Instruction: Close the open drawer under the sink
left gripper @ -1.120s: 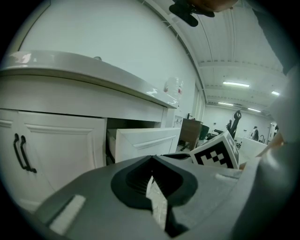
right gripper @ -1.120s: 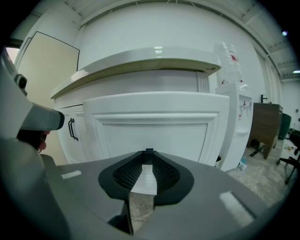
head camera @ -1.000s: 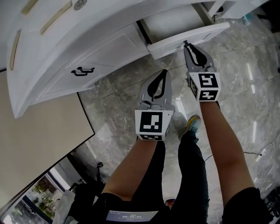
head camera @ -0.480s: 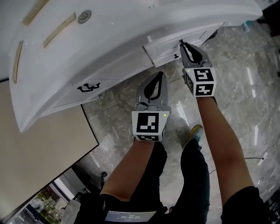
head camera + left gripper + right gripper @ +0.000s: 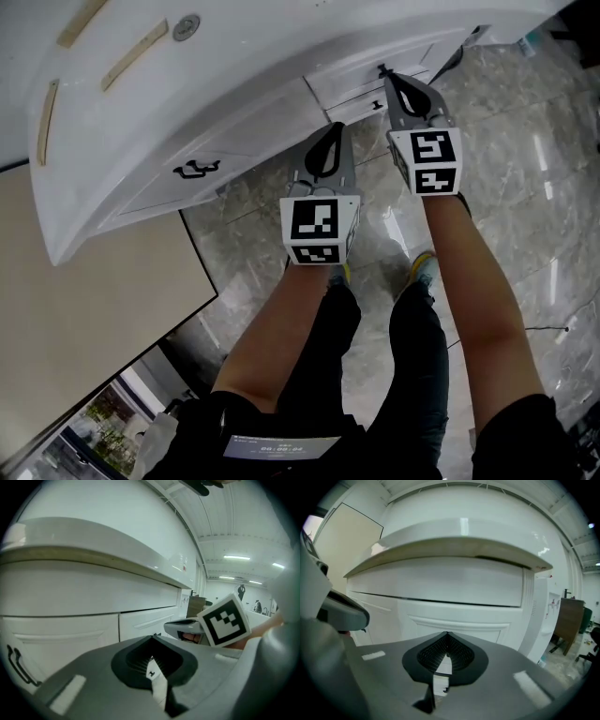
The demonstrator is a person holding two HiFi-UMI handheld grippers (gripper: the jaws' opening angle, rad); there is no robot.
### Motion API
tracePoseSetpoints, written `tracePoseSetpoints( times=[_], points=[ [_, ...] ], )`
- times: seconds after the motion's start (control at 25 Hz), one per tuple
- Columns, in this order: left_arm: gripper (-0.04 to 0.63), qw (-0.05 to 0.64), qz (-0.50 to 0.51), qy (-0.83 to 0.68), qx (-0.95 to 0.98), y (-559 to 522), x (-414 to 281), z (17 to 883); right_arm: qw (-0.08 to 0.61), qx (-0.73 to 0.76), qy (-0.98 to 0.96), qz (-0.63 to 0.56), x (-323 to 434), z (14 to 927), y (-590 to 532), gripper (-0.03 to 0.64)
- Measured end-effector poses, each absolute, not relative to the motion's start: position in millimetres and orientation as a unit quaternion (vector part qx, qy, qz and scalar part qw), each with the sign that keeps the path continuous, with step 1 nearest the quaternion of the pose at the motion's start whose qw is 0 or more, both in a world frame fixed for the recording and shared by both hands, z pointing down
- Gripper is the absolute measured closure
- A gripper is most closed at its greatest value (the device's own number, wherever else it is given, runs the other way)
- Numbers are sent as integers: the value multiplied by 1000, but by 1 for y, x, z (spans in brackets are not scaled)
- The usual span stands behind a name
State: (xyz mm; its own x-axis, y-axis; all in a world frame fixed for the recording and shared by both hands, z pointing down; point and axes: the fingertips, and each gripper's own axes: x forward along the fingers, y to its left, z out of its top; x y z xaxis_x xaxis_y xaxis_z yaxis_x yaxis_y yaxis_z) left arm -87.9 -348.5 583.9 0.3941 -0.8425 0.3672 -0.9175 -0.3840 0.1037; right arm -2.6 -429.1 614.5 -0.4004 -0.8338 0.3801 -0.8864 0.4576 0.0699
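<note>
From above, the white sink cabinet [image 5: 234, 66] fills the top of the picture, and the drawer [image 5: 349, 94] sits under its right part, pushed in or almost in; I cannot tell if it is all the way flush. The right gripper [image 5: 384, 72] points up at the drawer, with its tip at the top edge of the drawer front. The left gripper [image 5: 335, 128] is just beside it, lower down, and its tip is near the bottom left corner of the drawer front. A black handle [image 5: 195, 169] is on the cabinet front well to the left of both. A grey stone floor [image 5: 525, 141] is under the person's legs, and a tan board [image 5: 84, 319] lies at the left. In the left gripper view, the two jaws are pressed together with nothing between them. The white cabinet front is close ahead, and the other gripper's marker cube [image 5: 224, 620] shows on the right. In the right gripper view, the jaws are also pressed together and hold nothing. The drawer front with its raised frame [image 5: 457, 620] is right in front of the tip.
</note>
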Motion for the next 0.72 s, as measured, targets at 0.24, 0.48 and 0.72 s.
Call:
tracePoseSetpoints(
  times=[0.24,0.48,0.72],
  points=[
    [595,135,121,-539,823,-341,-80,519,151,517,-841,54,6,531,-389,591],
    [595,107,110,-541,827,-321,-65,412,126,530,-837,55,28,424,-358,591],
    [595,65,86,-549,829,-289,-52,302,94,520,-848,33,33,309,-317,591]
  ],
)
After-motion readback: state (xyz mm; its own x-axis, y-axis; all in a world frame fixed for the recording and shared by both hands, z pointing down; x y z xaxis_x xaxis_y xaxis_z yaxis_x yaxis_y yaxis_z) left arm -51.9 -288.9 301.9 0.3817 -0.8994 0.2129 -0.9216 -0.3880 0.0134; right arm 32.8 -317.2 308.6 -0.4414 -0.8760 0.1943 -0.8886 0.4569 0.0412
